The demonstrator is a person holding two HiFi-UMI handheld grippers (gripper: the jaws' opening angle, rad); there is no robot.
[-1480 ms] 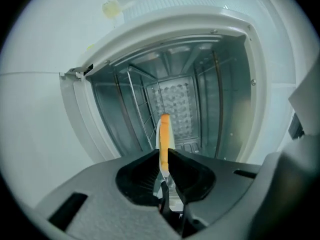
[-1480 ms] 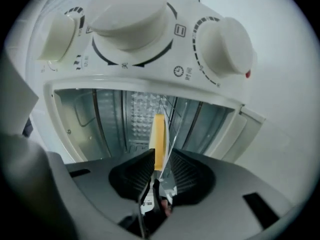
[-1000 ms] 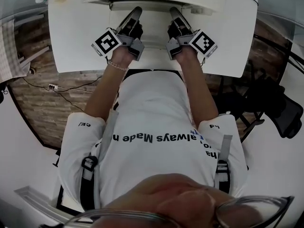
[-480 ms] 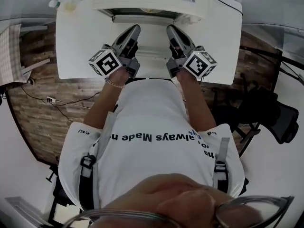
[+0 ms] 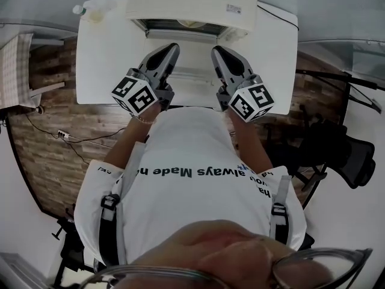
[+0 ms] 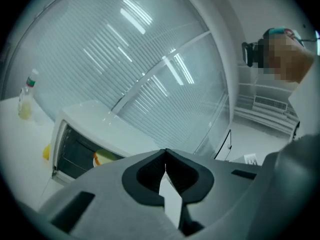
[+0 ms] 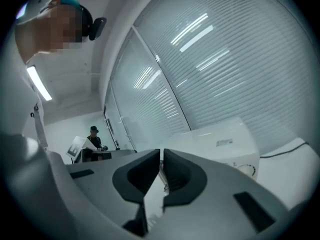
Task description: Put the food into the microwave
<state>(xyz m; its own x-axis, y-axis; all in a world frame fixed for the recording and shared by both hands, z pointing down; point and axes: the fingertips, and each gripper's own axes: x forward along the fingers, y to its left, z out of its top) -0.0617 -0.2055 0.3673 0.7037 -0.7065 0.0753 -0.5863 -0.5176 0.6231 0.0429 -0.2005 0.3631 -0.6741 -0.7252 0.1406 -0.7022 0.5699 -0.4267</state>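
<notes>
A white microwave [image 5: 192, 5] stands at the far side of the white table [image 5: 108, 59]. In the left gripper view the microwave [image 6: 95, 124] shows a dark cavity with a pale yellow and orange food item [image 6: 102, 157] inside. My left gripper [image 5: 173, 46] and right gripper [image 5: 215, 49] hover side by side in front of the microwave's mouth, tilted upward. Both are shut with nothing between the jaws, as seen for the left gripper [image 6: 165, 151] and the right gripper [image 7: 161, 151]. The right gripper view shows the microwave's [image 7: 220, 139] side.
A bottle with yellowish liquid [image 6: 26, 96] stands on the table left of the microwave, and a small yellow object [image 6: 46, 151] lies near its left corner. A black cable [image 7: 292, 148] runs behind. A dark office chair [image 5: 352, 155] stands right of the table. A person [image 7: 94, 136] sits far off.
Both grippers have pulled back from the microwave's mouth towards my body and risen closer to the head camera. They stay shut and empty.
</notes>
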